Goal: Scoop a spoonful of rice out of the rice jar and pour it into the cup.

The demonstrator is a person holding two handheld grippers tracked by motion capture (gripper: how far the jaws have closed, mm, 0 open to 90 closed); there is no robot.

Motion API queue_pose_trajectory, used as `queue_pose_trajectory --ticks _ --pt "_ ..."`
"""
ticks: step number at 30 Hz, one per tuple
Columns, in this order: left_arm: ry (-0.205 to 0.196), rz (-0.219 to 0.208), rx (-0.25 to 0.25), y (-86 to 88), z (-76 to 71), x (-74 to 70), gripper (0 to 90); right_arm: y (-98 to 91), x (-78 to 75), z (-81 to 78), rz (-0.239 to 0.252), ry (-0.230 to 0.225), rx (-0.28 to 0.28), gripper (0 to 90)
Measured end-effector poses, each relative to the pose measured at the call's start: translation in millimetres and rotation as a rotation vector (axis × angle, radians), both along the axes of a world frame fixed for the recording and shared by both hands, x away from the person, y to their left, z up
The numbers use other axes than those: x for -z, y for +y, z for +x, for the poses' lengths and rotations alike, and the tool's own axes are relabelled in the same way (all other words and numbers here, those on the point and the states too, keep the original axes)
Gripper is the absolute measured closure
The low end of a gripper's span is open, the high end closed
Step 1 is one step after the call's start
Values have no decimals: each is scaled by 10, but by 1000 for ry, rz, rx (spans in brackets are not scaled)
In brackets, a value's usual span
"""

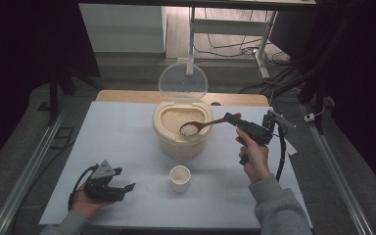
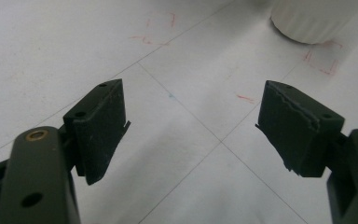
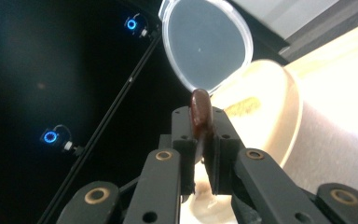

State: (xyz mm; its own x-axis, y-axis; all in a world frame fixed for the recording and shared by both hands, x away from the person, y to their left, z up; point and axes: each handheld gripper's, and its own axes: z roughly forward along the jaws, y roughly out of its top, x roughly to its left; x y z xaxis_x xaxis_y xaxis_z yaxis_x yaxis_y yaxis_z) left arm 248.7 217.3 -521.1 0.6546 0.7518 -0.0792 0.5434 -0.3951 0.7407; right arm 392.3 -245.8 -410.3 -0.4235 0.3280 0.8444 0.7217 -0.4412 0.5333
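Wooden spoon [image 1: 203,126], loaded with rice, hangs over the open rice tub [image 1: 182,128], pinched by the right gripper [image 1: 233,118]. The left gripper [image 1: 122,187] rests spread on the table [image 1: 127,142] near a cup [image 1: 180,177].

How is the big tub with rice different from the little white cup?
The tub is much bigger and cream-coloured; the cup is small and white. The tub has a clear lid standing open behind it; the cup has no lid. The tub is full of rice, with a heaped wooden spoon over it, held by the right gripper. Both are round, upright and on the table.
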Motion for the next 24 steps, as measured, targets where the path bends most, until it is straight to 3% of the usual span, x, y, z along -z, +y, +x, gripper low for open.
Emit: queue_pose_trajectory --ticks 14,24 --pt "2 4 -1 -4 7 4 232 -22 102 -203 -21 34 -95 825" --pt "2 6 2 -9 6 5 232 16 224 -313 -68 60 -146 825"
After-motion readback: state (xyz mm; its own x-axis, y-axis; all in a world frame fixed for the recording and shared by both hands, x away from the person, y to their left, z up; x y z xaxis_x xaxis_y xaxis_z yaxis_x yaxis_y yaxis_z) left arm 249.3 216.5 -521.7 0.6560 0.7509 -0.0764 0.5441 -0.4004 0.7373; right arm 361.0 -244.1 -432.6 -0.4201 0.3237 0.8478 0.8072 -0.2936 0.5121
